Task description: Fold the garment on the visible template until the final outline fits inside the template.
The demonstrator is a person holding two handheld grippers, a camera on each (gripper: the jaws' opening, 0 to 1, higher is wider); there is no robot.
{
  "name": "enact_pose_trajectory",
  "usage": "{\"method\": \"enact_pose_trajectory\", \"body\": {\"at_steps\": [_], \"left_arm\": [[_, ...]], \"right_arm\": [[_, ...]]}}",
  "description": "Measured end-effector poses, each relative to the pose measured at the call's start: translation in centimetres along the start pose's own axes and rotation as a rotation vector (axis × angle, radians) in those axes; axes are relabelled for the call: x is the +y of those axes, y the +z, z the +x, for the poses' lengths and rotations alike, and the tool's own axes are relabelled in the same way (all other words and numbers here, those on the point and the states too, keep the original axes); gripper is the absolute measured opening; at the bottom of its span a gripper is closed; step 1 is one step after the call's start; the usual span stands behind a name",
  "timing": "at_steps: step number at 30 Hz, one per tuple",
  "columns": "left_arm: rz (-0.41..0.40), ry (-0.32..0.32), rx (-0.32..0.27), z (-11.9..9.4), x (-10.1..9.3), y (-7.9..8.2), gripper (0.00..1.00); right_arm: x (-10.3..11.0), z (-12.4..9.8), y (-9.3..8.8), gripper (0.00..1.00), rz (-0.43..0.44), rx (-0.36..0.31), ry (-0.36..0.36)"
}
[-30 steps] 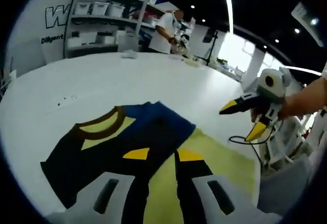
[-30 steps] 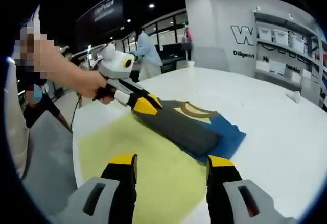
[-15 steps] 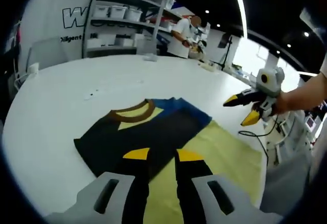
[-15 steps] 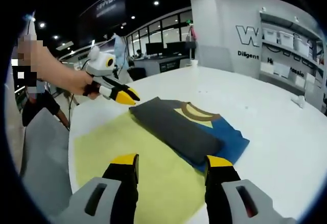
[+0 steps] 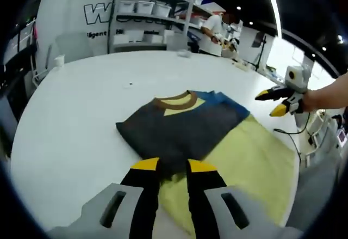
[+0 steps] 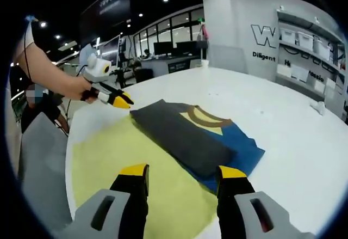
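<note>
Jaws on the left gripper (image 5: 173, 166) stand a narrow gap apart, nothing between them, tips over the near edge of the garment (image 5: 182, 126); whether they touch the cloth cannot be told. Right gripper (image 6: 179, 171) jaws are spread wide, empty, tips above the yellow template (image 6: 130, 165) and the garment's near blue edge.

One garment: folded into a rough rectangle, dark grey on top, blue layer showing along one side, brown collar with a yellow patch inside it. It lies on a white table (image 5: 81, 97), partly on the template, partly off it onto bare table. In the left gripper view the collar end and one long side sit off the yellow sheet; in the right gripper view the blue side overhangs toward the table. The template's edge under the garment is hidden, so how much overhangs is unclear.

One template, its near corner cut off by the gripper bodies in both views.

Each gripper shows in the other's view, held by a hand, in the air well off the garment: the right one beyond the template's far side in the left gripper view, jaws parted; the left one just off a garment corner in the right gripper view, too small to judge its gap.

Background: shelving (image 5: 147, 24) with white bins, count unclear; wall lettering cut off; one person (image 5: 215, 32) standing at the far side, blurred.
</note>
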State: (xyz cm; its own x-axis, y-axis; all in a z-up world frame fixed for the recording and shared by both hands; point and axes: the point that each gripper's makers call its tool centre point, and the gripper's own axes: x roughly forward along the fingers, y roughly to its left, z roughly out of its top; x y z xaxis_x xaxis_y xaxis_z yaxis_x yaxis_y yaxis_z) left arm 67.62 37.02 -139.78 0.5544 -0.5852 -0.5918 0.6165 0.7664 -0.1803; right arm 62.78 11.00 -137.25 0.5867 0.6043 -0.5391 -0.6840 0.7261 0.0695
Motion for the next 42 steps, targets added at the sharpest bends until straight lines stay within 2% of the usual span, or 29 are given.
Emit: {"method": "enact_pose_trajectory", "body": {"at_steps": [9, 18, 23, 27, 31, 36, 42], "left_arm": [[-0.031, 0.023, 0.027, 0.7, 1.4, -1.0, 0.14], [-0.081, 0.018, 0.048, 1.6, 1.7, -1.8, 0.08], [-0.112, 0.02, 0.075, 2.0, 1.7, -2.7, 0.04], [-0.147, 0.025, 0.067, 1.9, 1.8, -2.9, 0.02], [-0.269, 0.043, 0.03, 1.7, 2.0, -2.8, 0.01], [-0.483, 0.063, -0.04, 1.3, 2.4, -2.8, 0.01], [-0.643, 0.073, -0.101, 1.0, 2.4, -3.0, 0.0]], "right_arm": [[-0.7, 0.8, 0.4, 0.46, -0.01, 0.009, -0.005], [-0.9, 2.2, 1.1, 0.46, -0.022, 0.01, 0.008], [-0.8, 2.9, 1.5, 0.46, -0.035, 0.013, 0.022], [-0.6, 3.7, 2.1, 0.46, -0.047, 0.013, 0.034], [-0.3, 4.7, 2.8, 0.46, -0.062, 0.013, 0.051], [0.1, 5.6, 3.6, 0.46, -0.074, 0.009, 0.067], [0.0, 6.1, 3.7, 0.46, -0.082, 0.015, 0.075]]}}
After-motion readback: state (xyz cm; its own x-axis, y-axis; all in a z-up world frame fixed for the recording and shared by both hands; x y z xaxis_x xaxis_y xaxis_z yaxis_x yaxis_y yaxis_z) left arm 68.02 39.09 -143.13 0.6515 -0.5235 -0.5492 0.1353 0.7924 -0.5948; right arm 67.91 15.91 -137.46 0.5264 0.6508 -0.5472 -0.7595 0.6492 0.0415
